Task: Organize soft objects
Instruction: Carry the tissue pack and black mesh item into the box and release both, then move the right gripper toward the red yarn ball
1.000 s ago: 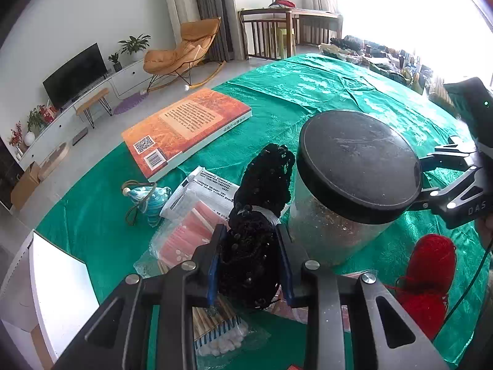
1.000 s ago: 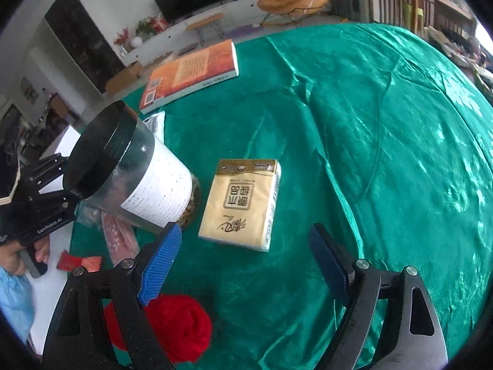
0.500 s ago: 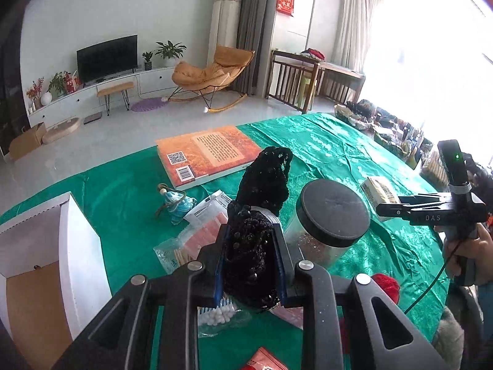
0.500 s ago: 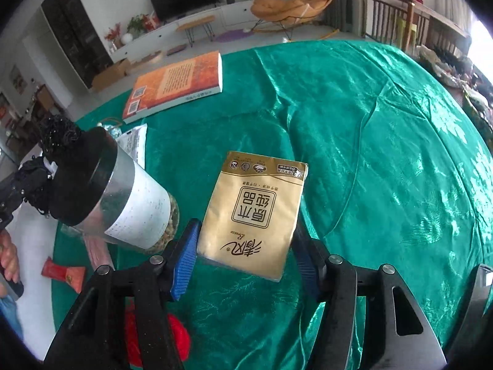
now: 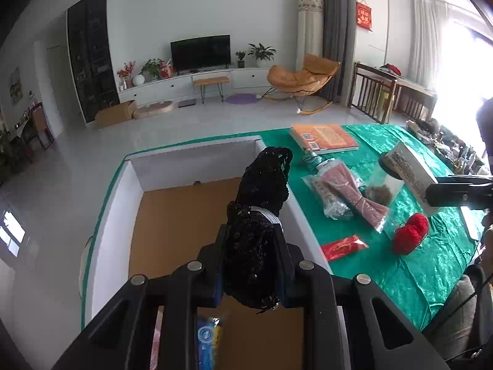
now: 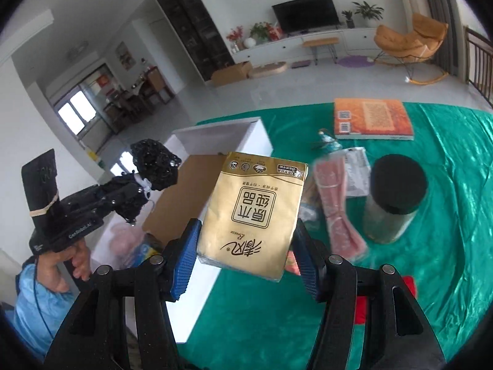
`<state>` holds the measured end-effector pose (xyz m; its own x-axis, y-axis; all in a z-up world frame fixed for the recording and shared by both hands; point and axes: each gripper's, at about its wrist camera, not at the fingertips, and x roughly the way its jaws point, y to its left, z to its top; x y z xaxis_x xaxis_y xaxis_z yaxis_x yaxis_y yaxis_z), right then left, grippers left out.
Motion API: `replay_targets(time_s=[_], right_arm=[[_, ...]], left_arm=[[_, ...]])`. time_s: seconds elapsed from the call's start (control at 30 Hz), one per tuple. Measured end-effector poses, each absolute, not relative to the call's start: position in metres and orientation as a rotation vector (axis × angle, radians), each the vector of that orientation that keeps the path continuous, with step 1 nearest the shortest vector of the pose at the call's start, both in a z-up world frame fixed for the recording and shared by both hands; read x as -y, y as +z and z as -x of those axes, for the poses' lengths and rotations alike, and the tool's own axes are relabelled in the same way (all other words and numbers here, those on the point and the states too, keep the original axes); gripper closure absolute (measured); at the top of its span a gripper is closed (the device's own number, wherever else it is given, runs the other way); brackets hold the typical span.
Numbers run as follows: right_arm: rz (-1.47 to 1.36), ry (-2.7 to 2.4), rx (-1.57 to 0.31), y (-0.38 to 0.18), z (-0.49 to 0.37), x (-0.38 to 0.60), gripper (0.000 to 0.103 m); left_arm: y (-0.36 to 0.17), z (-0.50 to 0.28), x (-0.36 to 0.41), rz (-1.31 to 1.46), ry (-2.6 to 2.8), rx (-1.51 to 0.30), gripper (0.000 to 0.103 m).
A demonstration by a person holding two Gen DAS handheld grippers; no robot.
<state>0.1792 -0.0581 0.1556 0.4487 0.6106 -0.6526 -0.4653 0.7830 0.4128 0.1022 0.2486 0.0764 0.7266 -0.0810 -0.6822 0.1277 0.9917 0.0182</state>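
Observation:
My left gripper point(image 5: 249, 259) is shut on a black lacy fabric bundle point(image 5: 268, 178), which sticks up past the fingers. It hangs over the open white box point(image 5: 197, 146) with a brown cardboard floor at the table's left end. My right gripper point(image 6: 246, 246) is shut on a gold tissue pack point(image 6: 255, 209), held in the air, its blue pads pressing both sides. In the right wrist view the left gripper point(image 6: 129, 197) and its black bundle point(image 6: 154, 166) are at the left, above the box point(image 6: 215, 132). The left wrist view shows the tissue pack point(image 5: 409, 169) at the far right.
On the green tablecloth lie a red yarn ball point(image 5: 411, 234), a red packet point(image 5: 343, 246), a bag of pink sticks point(image 6: 336, 203), a black-lidded jar point(image 6: 394, 197) and an orange book point(image 6: 372, 118). A blue item point(image 5: 209, 336) lies inside the box. A person's hand point(image 6: 61, 265) holds the left gripper.
The right gripper closed on the tissue pack and lifted it off the table. Both grippers rose and swung left; the left one, still holding the black bundle, now hangs over the box.

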Motion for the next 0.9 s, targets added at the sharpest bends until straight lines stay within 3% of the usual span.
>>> replay_targets(time_s=[0.1,0.13,0.17,0.2,0.43,0.73,0.9], right_arm=[[-0.182,0.832,-0.897,0.158,-0.155,-0.011,0.041],[-0.172,0.874,-0.908,0.155,-0.149,-0.031,0.041],[-0.159,0.904,-0.919,0.151,-0.142,-0.049,0.036],[-0.15,0.922,-0.93,0.145,-0.137,-0.064,0.03],[-0.05,0.786,-0.949,0.102,-0.128,-0.052,0.027],[-0.035,0.23,-0.871,0.052,-0.123,0.119,0.027],[-0.124,-0.003,-0.954,0.019,-0.128,0.2,0.027]], left_arm=[[0.055,-0.077,-0.276,-0.082,0.012,-0.793,0.071],[0.046,-0.073,-0.281,-0.087,0.05,-0.803,0.052],[0.039,-0.068,-0.285,-0.088,0.088,-0.805,0.02],[0.033,-0.063,-0.288,-0.087,0.13,-0.792,0.0],[0.015,-0.055,-0.267,0.008,0.069,-0.734,0.0],[0.038,-0.053,-0.126,0.13,-0.302,-0.645,0.0],[-0.005,-0.072,-0.043,0.105,-0.388,-0.768,0.0]])
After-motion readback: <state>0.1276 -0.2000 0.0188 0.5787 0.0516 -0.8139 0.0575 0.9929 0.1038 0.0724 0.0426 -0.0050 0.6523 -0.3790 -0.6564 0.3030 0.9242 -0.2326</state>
